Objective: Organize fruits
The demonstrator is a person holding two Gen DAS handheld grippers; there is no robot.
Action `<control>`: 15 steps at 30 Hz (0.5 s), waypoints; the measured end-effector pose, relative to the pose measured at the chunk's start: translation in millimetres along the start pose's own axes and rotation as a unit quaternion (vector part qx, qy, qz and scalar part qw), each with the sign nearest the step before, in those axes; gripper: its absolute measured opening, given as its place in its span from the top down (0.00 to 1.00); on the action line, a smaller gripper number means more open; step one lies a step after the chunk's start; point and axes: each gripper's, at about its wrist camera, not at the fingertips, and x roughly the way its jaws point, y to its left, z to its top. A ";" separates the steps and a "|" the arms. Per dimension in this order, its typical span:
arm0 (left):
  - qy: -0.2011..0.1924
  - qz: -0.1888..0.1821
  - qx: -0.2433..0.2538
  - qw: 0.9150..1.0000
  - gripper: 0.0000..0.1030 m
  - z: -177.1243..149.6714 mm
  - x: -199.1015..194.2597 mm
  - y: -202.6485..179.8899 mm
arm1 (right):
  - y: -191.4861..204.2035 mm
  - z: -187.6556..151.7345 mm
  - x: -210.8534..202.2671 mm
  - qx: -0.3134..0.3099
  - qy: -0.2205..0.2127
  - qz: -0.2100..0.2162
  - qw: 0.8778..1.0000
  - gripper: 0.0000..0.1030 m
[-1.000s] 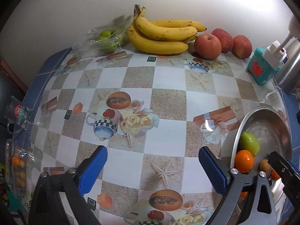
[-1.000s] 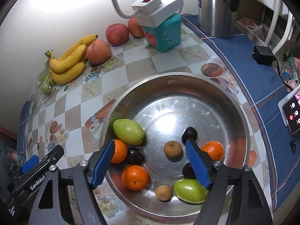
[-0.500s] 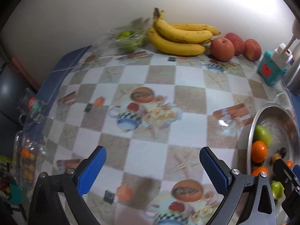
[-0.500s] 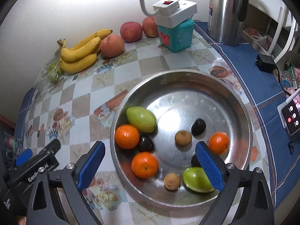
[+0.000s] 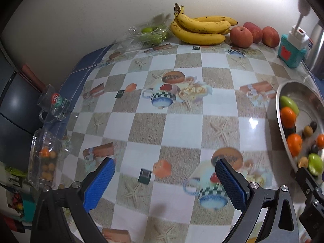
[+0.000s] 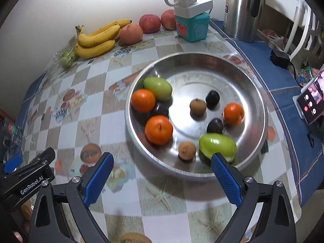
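A steel bowl (image 6: 202, 60) holds three oranges (image 6: 159, 129), two green mangoes (image 6: 158, 88), dark plums (image 6: 212, 97) and small brown fruits (image 6: 197, 106). My right gripper (image 6: 162, 156) hangs open and empty over the tablecloth, just short of the bowl's near rim. A banana bunch (image 6: 97, 38) and three apples (image 6: 131, 33) lie along the back wall. My left gripper (image 5: 164, 162) is open and empty above bare tablecloth, with the bowl (image 5: 283, 85) at its right. Green fruits sit in a clear plastic box (image 5: 151, 33) left of the bananas (image 5: 198, 28).
A teal box with a white power strip (image 6: 192, 27) and a steel kettle (image 6: 242, 8) stand at the back right. A phone (image 6: 310, 105) and black adapter (image 6: 280, 57) lie right of the bowl. A glass mug (image 5: 54, 103) and a clear box of small fruits (image 5: 45, 160) sit at the left table edge.
My right gripper has drawn back from over the bowl to its near side, and its jaws have spread wider. My left gripper has also pulled back, so the bowl sits farther right in its view.
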 end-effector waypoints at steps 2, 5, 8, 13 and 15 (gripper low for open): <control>-0.003 0.002 0.003 1.000 0.02 -7.2 -3.0 2.1 | 0.9 -7.0 1.1 -0.002 0.005 -0.001 1.000 0.06; -0.006 0.003 0.004 1.000 0.02 -13.6 -5.3 5.9 | 3.5 -13.3 2.2 -0.011 0.009 -0.005 1.000 0.06; 0.000 -0.004 -0.002 1.000 0.02 -15.9 -2.8 11.5 | 6.0 -14.6 2.8 -0.016 0.009 -0.005 1.000 0.06; 0.003 -0.011 -0.008 1.000 0.02 -13.9 -0.6 16.6 | 7.6 -14.6 4.3 -0.019 0.011 -0.009 1.000 0.06; 0.003 -0.015 -0.008 1.000 0.02 -12.5 -0.6 17.5 | 7.6 -14.3 5.4 -0.020 0.014 -0.011 1.000 0.06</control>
